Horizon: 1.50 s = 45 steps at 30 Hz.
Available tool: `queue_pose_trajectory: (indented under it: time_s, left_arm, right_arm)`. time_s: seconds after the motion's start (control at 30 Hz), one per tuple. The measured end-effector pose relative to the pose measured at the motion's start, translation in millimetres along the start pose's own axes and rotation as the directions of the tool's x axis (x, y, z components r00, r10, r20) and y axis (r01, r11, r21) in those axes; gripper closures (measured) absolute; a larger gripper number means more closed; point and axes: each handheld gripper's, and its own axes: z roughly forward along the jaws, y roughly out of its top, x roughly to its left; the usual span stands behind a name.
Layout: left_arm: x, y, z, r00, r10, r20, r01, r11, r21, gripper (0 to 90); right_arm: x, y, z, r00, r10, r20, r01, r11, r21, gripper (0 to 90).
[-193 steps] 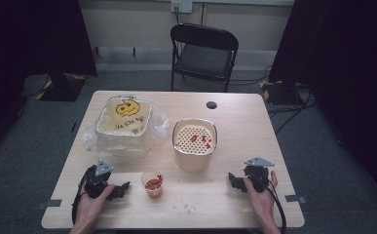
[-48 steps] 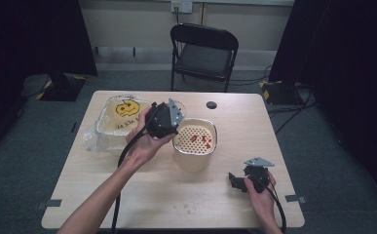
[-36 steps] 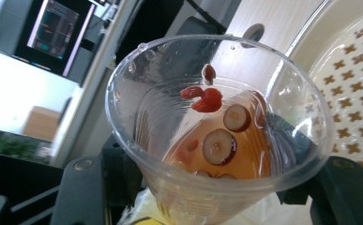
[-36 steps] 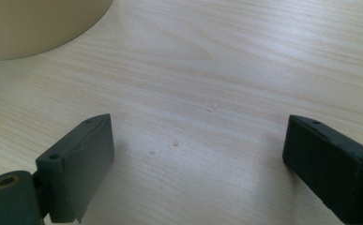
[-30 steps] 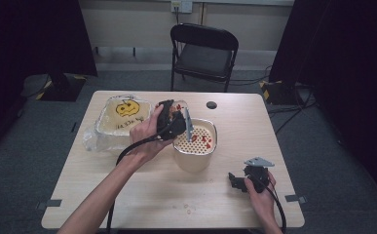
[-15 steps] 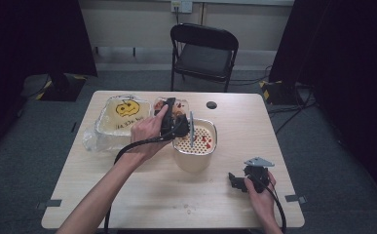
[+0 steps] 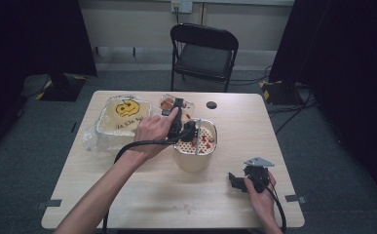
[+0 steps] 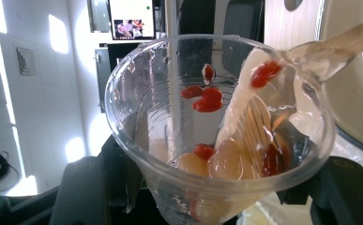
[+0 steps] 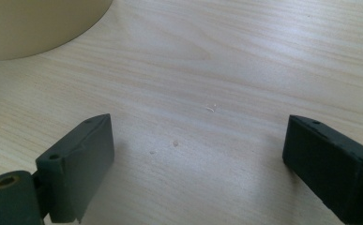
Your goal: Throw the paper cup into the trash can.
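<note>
My left gripper is shut on a clear plastic cup and holds it tipped at the far left rim of a beige strainer bowl. In the left gripper view the cup holds red and pale beans, and liquid with a red bean runs over its lip toward the bowl. My right gripper rests on the table at the front right. Its jaws stand open over bare wood, with the bowl's wall ahead to the left.
A foil tray with a yellow smiley face sits on crumpled clear plastic at the back left. A small dark hole marks the table near its far edge. A black folding chair stands beyond the table.
My left gripper lifted the cup from the table's front and carried it right to the strainer bowl, tipping it further. The right gripper has stayed put.
</note>
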Motion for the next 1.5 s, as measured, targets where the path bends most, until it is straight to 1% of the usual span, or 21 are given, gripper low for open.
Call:
queue_pose_trajectory:
  time_s: [0.2,0.5,0.57,0.6,0.63,0.67,0.73,0.83,0.87,0.93,0.97,1.0,1.03,1.1,1.23,1.27,1.3,1.33,1.37,1.43,1.5]
  left_arm:
    - [0.2,1.1,0.7,0.9984,0.055,-0.016,-0.055,0.9985,-0.002,37.7]
    - [4.8,3.5,-3.3,0.9806,0.179,-0.079,-0.179,0.9838,0.014,38.0]
    - [2.0,5.0,-4.5,0.9647,0.240,-0.107,-0.239,0.9707,0.025,38.1]
    - [-1.6,6.6,-4.7,0.9432,0.303,-0.137,-0.298,0.9531,0.050,38.2]
    - [-1.6,6.6,-4.7,0.9432,0.303,-0.137,-0.298,0.9531,0.050,38.2]
    - [-2.8,7.1,-4.5,0.9327,0.330,-0.147,-0.323,0.9440,0.065,38.2]
    - [-2.3,7.3,-3.2,0.9280,0.345,-0.140,-0.339,0.9384,0.064,38.2]
    - [-4.0,7.9,-3.0,0.8952,0.410,-0.175,-0.404,0.9122,0.071,38.2]
    - [-3.1,9.2,-3.2,0.8908,0.425,-0.160,-0.420,0.9050,0.067,38.2]
    - [-2.5,10.4,-4.0,0.8875,0.430,-0.166,-0.425,0.9028,0.064,38.2]
    - [-1.7,11.8,-4.6,0.8789,0.450,-0.157,-0.446,0.8927,0.064,38.2]
    - [-1.8,12.3,-4.3,0.8800,0.449,-0.156,-0.445,0.8935,0.057,38.2]
    - [-2.1,12.9,-4.1,0.8755,0.458,-0.155,-0.454,0.8890,0.060,38.2]
    - [-3.1,13.9,-3.6,0.8580,0.486,-0.166,-0.482,0.8736,0.066,38.3]
    - [-7.6,14.6,-2.2,0.8124,0.550,-0.194,-0.546,0.8341,0.077,38.4]
    - [-6.9,15.8,-2.2,0.8052,0.562,-0.190,-0.557,0.8263,0.083,38.5]
    - [-6.8,16.1,-2.1,0.8053,0.562,-0.188,-0.557,0.8262,0.083,38.5]
    - [-7.8,16.5,-2.3,0.7843,0.585,-0.205,-0.579,0.8096,0.095,38.5]
    - [-7.7,18.0,-3.6,0.7711,0.604,-0.202,-0.596,0.7962,0.105,38.5]
    - [-8.7,18.1,-3.7,0.7670,0.605,-0.214,-0.599,0.7946,0.101,38.5]
    - [-8.7,19.1,-4.5,0.7759,0.598,-0.200,-0.591,0.8002,0.099,38.5]
  right_arm:
    - [0.0,0.0,0.0,1.0000,0.000,0.000,0.000,1.000,0.000,8.6]
    - [0.0,0.0,0.0,1.0000,0.000,0.000,0.000,1.000,0.000,8.5]
    - [0.0,0.0,0.0,1.0000,0.000,0.000,0.000,1.000,0.000,8.6]
    - [0.0,0.0,0.0,1.0000,0.000,0.000,0.000,1.000,0.000,8.6]
    - [0.0,0.0,0.0,1.0000,0.000,0.000,0.000,1.000,0.000,8.6]
    - [0.1,0.0,0.0,1.0000,0.001,0.000,-0.001,1.000,0.000,8.6]
    - [0.1,0.0,0.0,1.0000,0.002,0.000,-0.002,1.000,-0.001,8.6]
    - [0.1,0.0,0.1,1.0000,0.001,0.001,-0.001,1.000,-0.001,8.6]
    - [0.1,0.0,0.1,1.0000,0.001,0.001,-0.001,1.000,-0.001,8.6]
    - [0.1,0.0,0.1,1.0000,0.001,0.001,-0.001,1.000,-0.001,8.6]
    - [0.1,0.0,0.0,1.0000,0.001,0.002,-0.001,1.000,0.000,8.6]
    - [0.1,0.0,0.0,1.0000,0.000,0.002,0.000,1.000,-0.001,8.6]
    - [0.1,0.0,0.1,1.0000,0.001,0.001,-0.001,1.000,-0.001,8.6]
    - [0.1,0.0,0.1,1.0000,0.001,0.001,-0.001,1.000,-0.001,8.5]
    - [0.1,0.0,0.0,1.0000,0.001,0.001,-0.001,1.000,0.000,8.6]
    - [0.1,0.0,0.0,1.0000,0.001,0.001,-0.001,1.000,-0.001,8.6]
    - [0.1,0.0,0.0,1.0000,0.001,0.001,-0.001,1.000,0.000,8.6]
    - [0.0,0.0,0.1,1.0000,0.001,0.001,-0.001,1.000,-0.001,8.6]
    - [0.1,0.0,0.1,1.0000,0.001,0.001,-0.001,1.000,-0.001,8.6]
    - [0.1,0.0,0.1,1.0000,0.001,0.001,-0.001,1.000,-0.001,8.6]
    - [0.1,0.0,0.1,1.0000,0.001,0.001,-0.001,1.000,-0.001,8.6]
